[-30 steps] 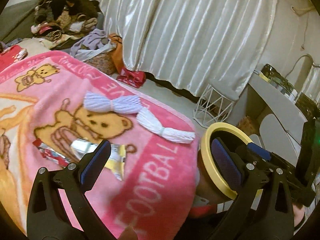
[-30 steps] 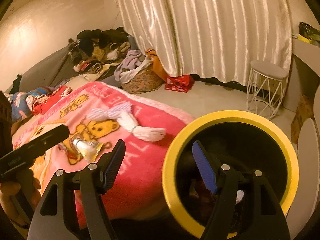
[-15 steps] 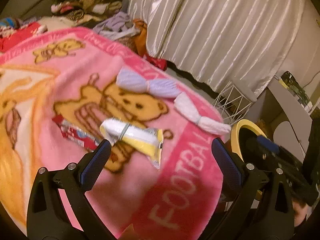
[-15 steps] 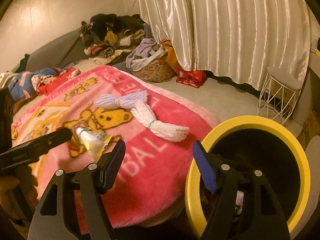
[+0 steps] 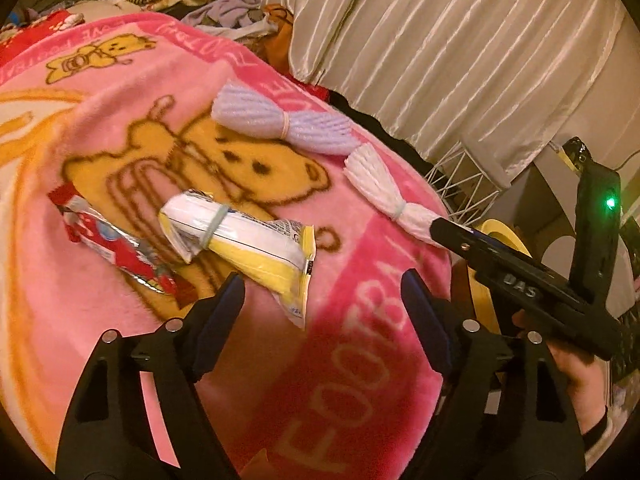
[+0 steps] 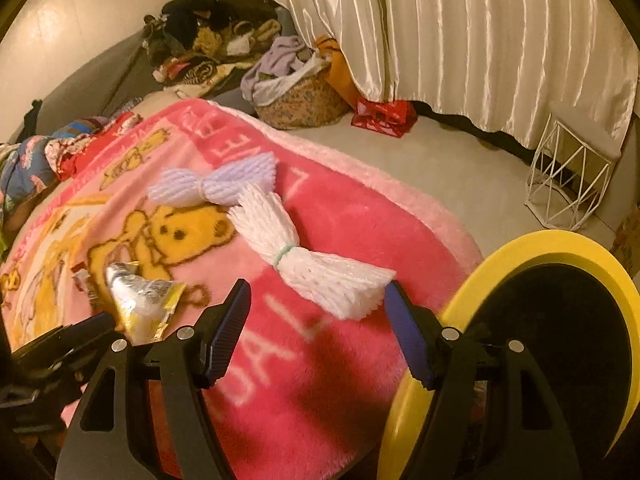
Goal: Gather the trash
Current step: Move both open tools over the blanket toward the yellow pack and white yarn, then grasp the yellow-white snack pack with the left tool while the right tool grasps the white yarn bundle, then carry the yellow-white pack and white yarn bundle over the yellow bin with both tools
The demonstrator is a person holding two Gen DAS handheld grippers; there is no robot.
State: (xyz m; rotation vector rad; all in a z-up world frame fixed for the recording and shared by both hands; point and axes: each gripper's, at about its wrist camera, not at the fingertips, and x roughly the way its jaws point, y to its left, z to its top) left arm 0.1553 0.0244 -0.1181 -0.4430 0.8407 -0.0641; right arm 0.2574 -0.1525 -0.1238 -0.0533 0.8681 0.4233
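Observation:
A yellow-and-white snack wrapper (image 5: 244,246) with a rubber band lies on the pink bear blanket (image 5: 340,360), with a red wrapper (image 5: 116,246) to its left. My left gripper (image 5: 320,304) is open, just short of the yellow wrapper's near corner. A white yarn bundle (image 6: 304,258) and a lilac yarn bundle (image 6: 218,182) lie farther back. My right gripper (image 6: 316,320) is open, its fingertips just short of the white bundle's near end. The yellow-rimmed black bin (image 6: 560,320) stands beside the bed at right. The yellow wrapper also shows in the right wrist view (image 6: 142,306).
A white wire stool (image 6: 576,176) and a red bag (image 6: 384,114) stand on the floor by the cream curtain (image 6: 460,40). A laundry basket (image 6: 296,96) and a clothes pile (image 6: 208,40) lie beyond the bed. The right gripper's body (image 5: 520,284) crosses the left wrist view.
Both grippers have moved away from the bin and over the blanket. The left now closes in on the yellow wrapper, the right on the white yarn bundle. Both stay open.

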